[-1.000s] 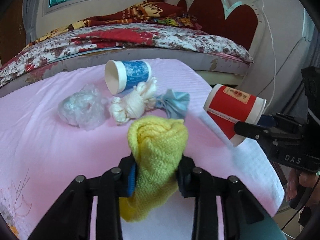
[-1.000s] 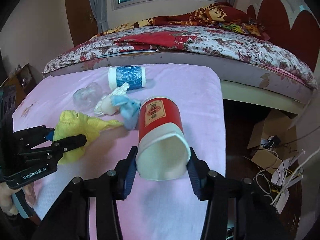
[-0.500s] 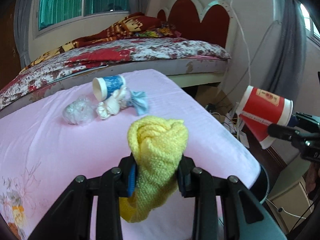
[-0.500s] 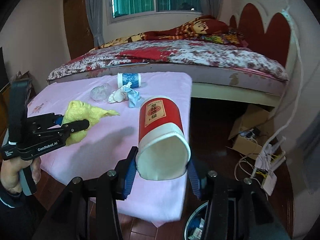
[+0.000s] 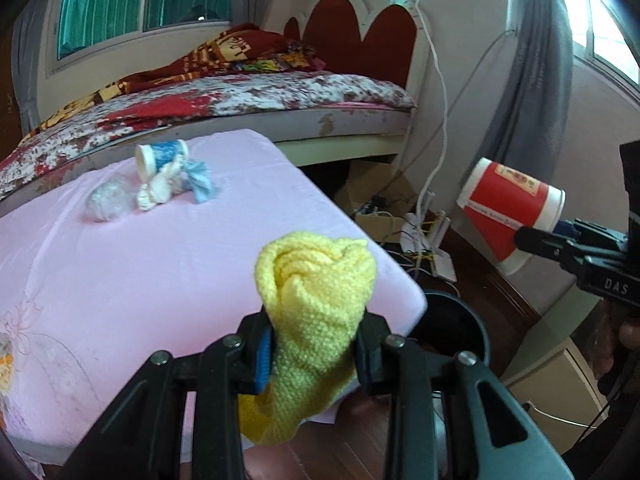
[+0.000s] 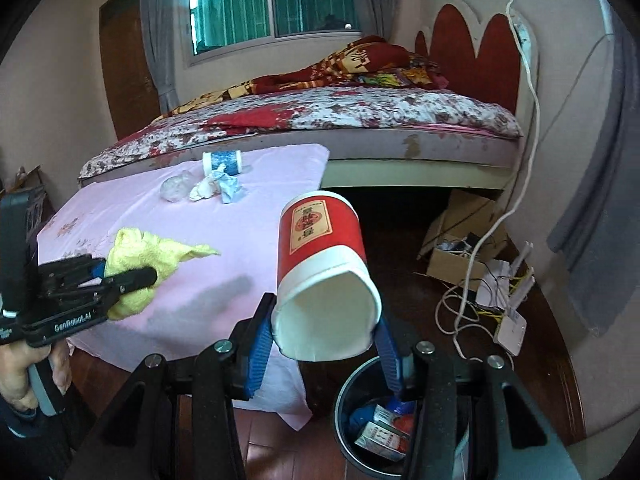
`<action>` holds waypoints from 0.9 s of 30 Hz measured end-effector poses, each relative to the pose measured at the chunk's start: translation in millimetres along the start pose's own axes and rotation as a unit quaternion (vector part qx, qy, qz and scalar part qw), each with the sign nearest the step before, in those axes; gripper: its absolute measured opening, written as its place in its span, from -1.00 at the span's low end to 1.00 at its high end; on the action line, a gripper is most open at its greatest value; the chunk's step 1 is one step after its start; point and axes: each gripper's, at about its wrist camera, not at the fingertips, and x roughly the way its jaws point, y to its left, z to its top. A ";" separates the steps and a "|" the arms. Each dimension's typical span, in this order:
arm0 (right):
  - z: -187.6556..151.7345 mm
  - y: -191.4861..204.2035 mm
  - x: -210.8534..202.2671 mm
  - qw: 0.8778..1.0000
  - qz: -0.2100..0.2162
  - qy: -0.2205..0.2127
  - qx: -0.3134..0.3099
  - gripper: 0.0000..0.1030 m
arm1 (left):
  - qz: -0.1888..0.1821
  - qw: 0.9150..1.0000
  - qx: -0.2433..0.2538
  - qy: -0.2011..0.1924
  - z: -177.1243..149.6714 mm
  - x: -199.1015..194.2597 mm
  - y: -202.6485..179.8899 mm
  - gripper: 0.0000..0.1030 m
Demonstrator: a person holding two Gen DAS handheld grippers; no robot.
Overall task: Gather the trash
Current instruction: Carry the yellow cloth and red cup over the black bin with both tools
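1. The right gripper (image 6: 326,350) has its jaws clenched on the red cup (image 6: 324,276), held over the dark bin (image 6: 344,432), likely for dropping
2. The left gripper (image 5: 316,354) grasps the yellow cloth (image 5: 316,300) near the table (image 5: 160,264) edge
3. Pink-covered table, bed (image 6: 340,120) behind, wooden floor

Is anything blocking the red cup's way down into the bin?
Nothing visible. The red cup, held in the right tongs, hangs just above the open bin, which already holds some trash.
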 end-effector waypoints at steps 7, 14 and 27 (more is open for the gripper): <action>-10.4 -30.6 -13.4 1.000 -0.022 -0.002 0.022 -0.04 | -0.023 0.999 0.030 0.003 -0.7 6.4 -51.1 -0.35; -42.4 -71.2 -9.8 0.997 -0.055 0.043 0.045 -0.04 | -0.060 0.996 0.057 0.023 -8.2 21.1 -100.0 -0.35; -114.5 -124.7 2.5 0.987 -0.081 0.119 0.071 -0.04 | -0.107 0.987 0.077 0.089 -33.2 65.7 -149.8 -0.35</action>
